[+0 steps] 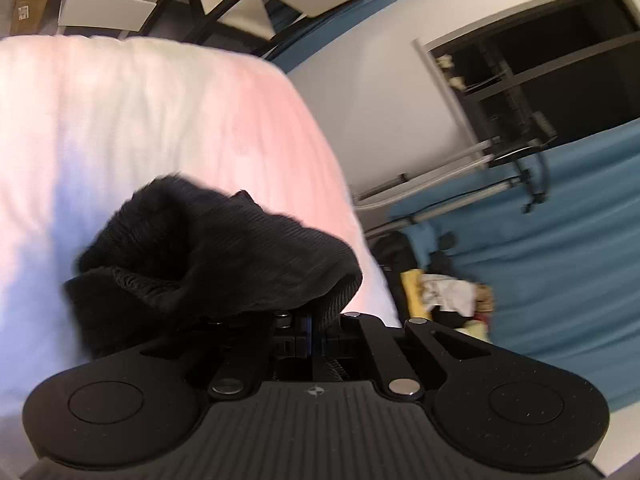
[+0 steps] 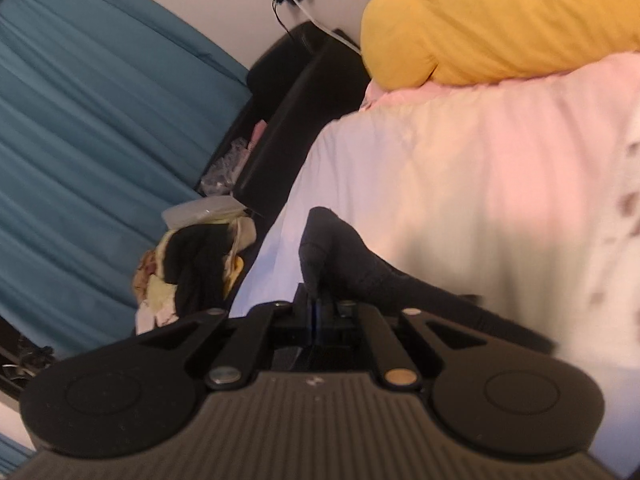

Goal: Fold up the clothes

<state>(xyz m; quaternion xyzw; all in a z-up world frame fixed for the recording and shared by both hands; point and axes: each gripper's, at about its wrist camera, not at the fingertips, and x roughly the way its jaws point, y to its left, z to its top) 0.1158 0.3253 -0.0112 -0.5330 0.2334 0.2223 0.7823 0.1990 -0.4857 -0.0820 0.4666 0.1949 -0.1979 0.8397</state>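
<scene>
**Both grippers pinch a black knit garment above the bed**

Nearest in the left wrist view, the left gripper has its jaws pressed together on the ribbed hem of a black knitted garment. The cloth bunches up in a heap directly over the fingers and droops toward the left, hiding the fingertips themselves. Behind the garment spreads a white quilted bedspread with a pink and bluish tint, filling the left half of the view. Beyond its edge, to the right, lies a jumbled pile of yellow, white and dark clothes in front of a teal blue curtain. Farther off stand a white wall and a dark window opening.

In the right wrist view, the right gripper is likewise closed on a narrow part of the same black garment, which rises in a point above the fingers and trails away to the right across the bedspread. To the left, lower than the bed, sits the clothes pile. A black box-like piece of furniture stands beside the bed further back. A large mustard yellow pillow rests at the far end of the bed, and the curtain covers the left side.
</scene>
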